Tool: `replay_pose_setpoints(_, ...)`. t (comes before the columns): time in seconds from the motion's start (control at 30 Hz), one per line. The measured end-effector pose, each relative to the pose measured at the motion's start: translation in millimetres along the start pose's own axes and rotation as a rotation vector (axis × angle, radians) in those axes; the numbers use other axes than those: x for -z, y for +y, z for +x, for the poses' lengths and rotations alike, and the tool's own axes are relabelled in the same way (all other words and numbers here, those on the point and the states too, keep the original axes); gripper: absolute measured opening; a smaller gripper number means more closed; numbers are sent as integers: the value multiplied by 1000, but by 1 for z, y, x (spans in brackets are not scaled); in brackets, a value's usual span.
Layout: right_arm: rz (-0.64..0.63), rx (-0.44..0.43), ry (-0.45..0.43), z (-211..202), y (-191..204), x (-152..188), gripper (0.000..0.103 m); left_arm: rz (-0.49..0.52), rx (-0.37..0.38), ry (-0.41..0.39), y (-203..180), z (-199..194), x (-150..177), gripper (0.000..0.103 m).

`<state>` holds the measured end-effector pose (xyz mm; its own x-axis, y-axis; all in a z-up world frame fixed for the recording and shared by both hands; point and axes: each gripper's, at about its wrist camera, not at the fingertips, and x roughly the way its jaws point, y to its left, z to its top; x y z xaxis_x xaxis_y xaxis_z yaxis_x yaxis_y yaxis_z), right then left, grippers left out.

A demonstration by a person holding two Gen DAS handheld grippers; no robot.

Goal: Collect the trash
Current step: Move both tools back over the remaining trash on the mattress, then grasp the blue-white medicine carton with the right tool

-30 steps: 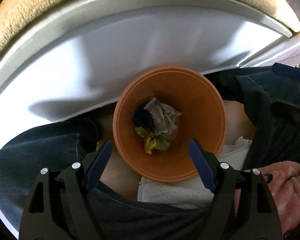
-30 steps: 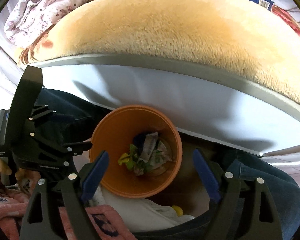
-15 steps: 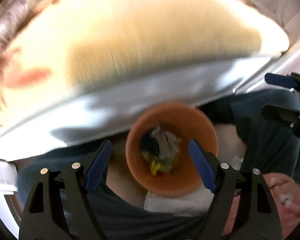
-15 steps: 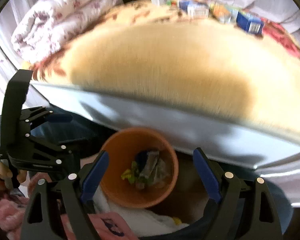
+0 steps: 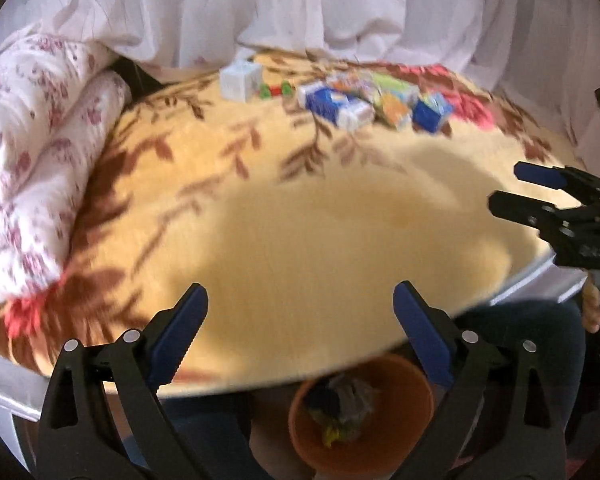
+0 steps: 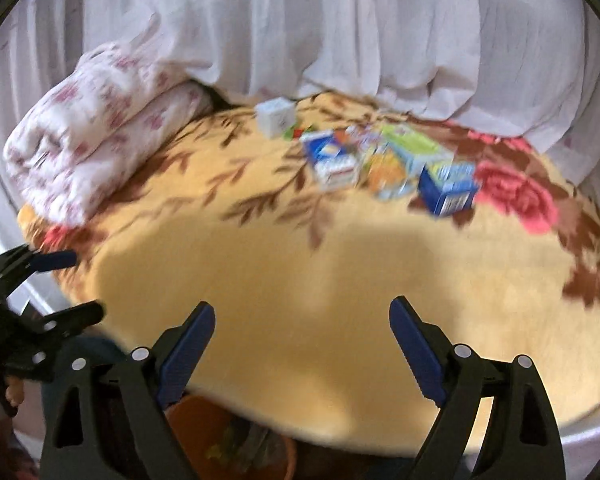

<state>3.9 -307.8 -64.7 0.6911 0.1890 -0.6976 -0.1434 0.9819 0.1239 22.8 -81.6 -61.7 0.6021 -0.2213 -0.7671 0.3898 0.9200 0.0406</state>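
**Both grippers empty above the bed, trash boxes at the far edge**

Near the far edge of the bed, on the yellow fleece blanket with brown leaves and red flowers [image 5: 300,220], lies a group of small cardboard boxes [image 5: 376,106]: blue-and-white ones, an orange one and a green one, close together and partly touching. A white cube-shaped box [image 5: 239,80] stands just beside them on the left. Motion blur hides their print.

At the near edge of the bed, below the blanket, stands the round orange plastic bin [image 5: 400,408], and crumpled wrappers [image 5: 340,404] lie inside it. The left wrist view shows it between the black arms of the left gripper [image 5: 300,320]. This gripper's blue-padded jaws are opening, already wide, with nothing between them. The right gripper [image 6: 302,332] is also opening, its jaws far apart and empty. Both point down at the bare middle of the blanket, well apart from the boxes.

A rolled white quilt with pink flowers [image 5: 32,168] lies along the left edge of the bed, and a white curtain [image 6: 300,32] hangs behind the far edge.
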Motion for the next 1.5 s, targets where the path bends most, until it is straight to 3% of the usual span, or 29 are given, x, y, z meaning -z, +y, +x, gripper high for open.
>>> replay_pose_setpoints(0.2, 7, -2, -10, 51, -20, -54, 87, -40, 2, -13, 8, 15, -33, 91)
replay_pose_setpoints(0.53, -53, 8, 58, 159, -17, -130, 87, -102, -9, -11, 37, 42, -65, 91)
replay_pose_setpoints(0.9, -104, 82, 167, 248, -16, -159, 87, -143, -11, -10, 59, 62, -82, 91)
replay_pose_setpoints(0.97, -113, 92, 185, 256, -15, -159, 78, -146, -10, -8, 61, 63, -83, 91)
replay_pose_setpoints(1.03, -106, 76, 189, 258, -14, -158, 66, -146, -9, -9, 61, 63, -83, 91)
replay_pose_setpoints(1.07, -104, 71, 182, 255, -13, -157, 55, -147, -10, -10, 61, 63, -83, 91)
replay_pose_setpoints(1.27, -101, 31, 129, 222, -5, -153, 53, -141, -11, -18, 58, 55, -82, 91)
replay_pose_setpoints(1.5, -78, -32, 26, 143, 2, -140, 53, -120, -13, -54, 44, 31, -80, 91)
